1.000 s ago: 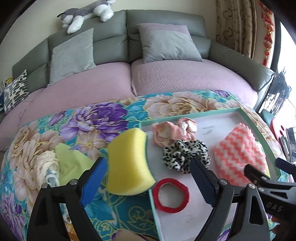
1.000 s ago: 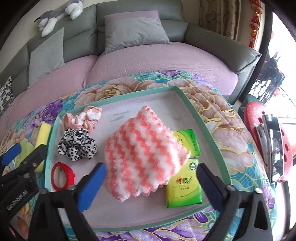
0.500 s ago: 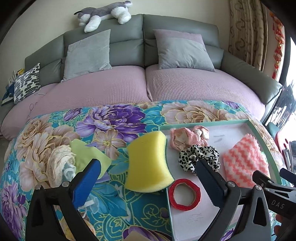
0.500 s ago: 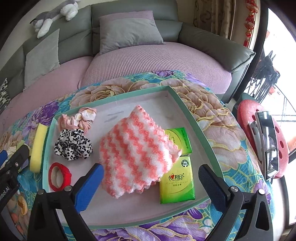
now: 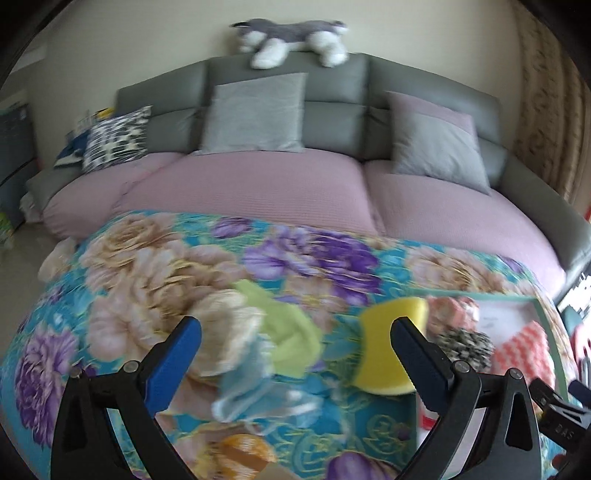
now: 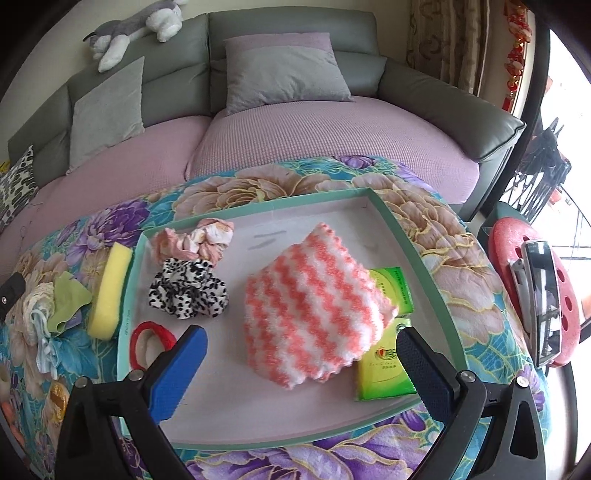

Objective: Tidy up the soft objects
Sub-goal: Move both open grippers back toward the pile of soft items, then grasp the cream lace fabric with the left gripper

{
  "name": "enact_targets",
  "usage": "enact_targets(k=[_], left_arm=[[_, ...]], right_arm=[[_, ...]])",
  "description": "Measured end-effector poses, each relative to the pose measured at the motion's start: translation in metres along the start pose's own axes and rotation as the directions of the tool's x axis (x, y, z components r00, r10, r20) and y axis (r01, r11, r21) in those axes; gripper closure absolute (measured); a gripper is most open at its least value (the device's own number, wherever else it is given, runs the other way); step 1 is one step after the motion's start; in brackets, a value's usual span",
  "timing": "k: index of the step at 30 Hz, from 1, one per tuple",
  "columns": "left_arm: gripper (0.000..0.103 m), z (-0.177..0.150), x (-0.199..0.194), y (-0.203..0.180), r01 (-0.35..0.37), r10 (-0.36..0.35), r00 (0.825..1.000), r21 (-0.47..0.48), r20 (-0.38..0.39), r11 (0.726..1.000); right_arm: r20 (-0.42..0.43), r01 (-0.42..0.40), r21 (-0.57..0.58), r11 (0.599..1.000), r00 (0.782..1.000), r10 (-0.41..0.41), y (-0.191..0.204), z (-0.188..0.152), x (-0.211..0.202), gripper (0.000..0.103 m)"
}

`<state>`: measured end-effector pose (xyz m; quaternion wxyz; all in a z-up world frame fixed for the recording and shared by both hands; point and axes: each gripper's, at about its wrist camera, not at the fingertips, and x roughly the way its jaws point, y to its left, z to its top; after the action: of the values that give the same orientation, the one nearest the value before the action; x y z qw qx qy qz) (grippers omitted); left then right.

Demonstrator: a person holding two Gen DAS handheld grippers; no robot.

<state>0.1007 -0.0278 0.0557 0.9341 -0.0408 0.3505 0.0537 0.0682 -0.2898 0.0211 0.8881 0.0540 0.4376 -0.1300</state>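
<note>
The left gripper (image 5: 291, 334) is held spread wide and empty above the floral cloth (image 5: 147, 266), aimed at a crumpled green cloth (image 5: 284, 332). The right gripper (image 6: 301, 349), likewise released, is poised over the tray (image 6: 417, 251). The yellow sponge (image 6: 109, 290) is seen lying just outside the tray's left rim, its long axis parallel to that rim.

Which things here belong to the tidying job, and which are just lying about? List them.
Job: tray, sponge, green cloth, leopard scrunchie, pink scrunchie, red band, striped cloth, tissue packs.

Lying about: sofa, cushions, plush dog, phone.
</note>
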Motion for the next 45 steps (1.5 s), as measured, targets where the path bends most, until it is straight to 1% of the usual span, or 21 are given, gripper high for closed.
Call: enact_targets(k=[2, 5, 8, 14, 19, 23, 26, 28, 31, 34, 37, 43, 45], left_arm=[[0.001, 0.0, 0.001, 0.017, -0.042, 0.042, 0.999, -0.038, 0.001, 0.998], [0.001, 0.0, -0.001, 0.041, -0.08, 0.08, 0.997, -0.092, 0.002, 0.993], [0.001, 0.0, -0.007, 0.067, -0.103, 0.106, 0.994, -0.15, 0.014, 0.983], [0.001, 0.0, -0.014, 0.11, -0.163, 0.171, 0.985, -0.227, 0.018, 0.96], [0.001, -0.002, -0.017, 0.136, -0.182, 0.193, 0.981, -0.272, 0.016, 0.945], [0.001, -0.003, -0.011, 0.146, -0.174, 0.182, 0.983, -0.279, 0.002, 0.944], [0.001, -0.005, -0.004, 0.149, -0.164, 0.167, 0.986, -0.273, -0.012, 0.948], [0.001, -0.006, 0.003, 0.149, -0.144, 0.143, 0.989, -0.273, -0.024, 0.951], [0.001, -0.008, 0.015, 0.147, -0.117, 0.109, 0.993, -0.271, -0.043, 0.956], [0.001, -0.01, 0.029, 0.14, -0.103, 0.088, 0.993, -0.233, -0.075, 0.967], [0.001, -0.009, 0.04, 0.13, -0.103, 0.085, 0.991, -0.187, -0.099, 0.977], [0.001, -0.008, 0.054, 0.115, 0.003, -0.024, 0.993, -0.182, -0.116, 0.983], [0.001, -0.007, 0.059, 0.108, 0.008, -0.029, 0.992, -0.169, -0.124, 0.986]], right_arm=[[-0.001, -0.011, -0.01, 1.0, 1.0, 0.011, 0.009, -0.001, -0.001, 0.0], [-0.005, -0.042, -0.025, 0.999, 0.999, 0.042, 0.023, -0.003, -0.002, 0.0], [-0.007, -0.068, -0.048, 0.997, 0.998, 0.067, 0.041, -0.005, -0.003, 0.0], [0.005, -0.135, -0.103, 0.986, 0.991, 0.136, 0.08, -0.009, -0.009, 0.0], [0.002, -0.164, -0.164, 0.973, 0.986, 0.166, 0.113, -0.013, -0.009, 0.0], [-0.006, -0.178, -0.201, 0.963, 0.983, 0.181, 0.135, -0.017, -0.006, 0.0], [-0.009, -0.196, -0.204, 0.959, 0.98, 0.199, 0.147, -0.017, -0.002, 0.0], [-0.01, -0.209, -0.205, 0.956, 0.977, 0.211, 0.155, -0.017, 0.0, 0.0], [-0.003, -0.204, -0.217, 0.955, 0.978, 0.208, 0.164, -0.017, 0.003, 0.0], [-0.002, -0.187, -0.227, 0.956, 0.981, 0.192, 0.168, -0.017, 0.007, 0.0], [-0.007, -0.179, -0.225, 0.958, 0.983, 0.182, 0.168, -0.016, 0.011, 0.0], [0.008, -0.175, -0.218, 0.96, 0.983, 0.181, 0.166, -0.011, 0.014, 0.0], [0.011, -0.172, -0.22, 0.96, 0.984, 0.179, 0.167, -0.008, 0.016, 0.0]])
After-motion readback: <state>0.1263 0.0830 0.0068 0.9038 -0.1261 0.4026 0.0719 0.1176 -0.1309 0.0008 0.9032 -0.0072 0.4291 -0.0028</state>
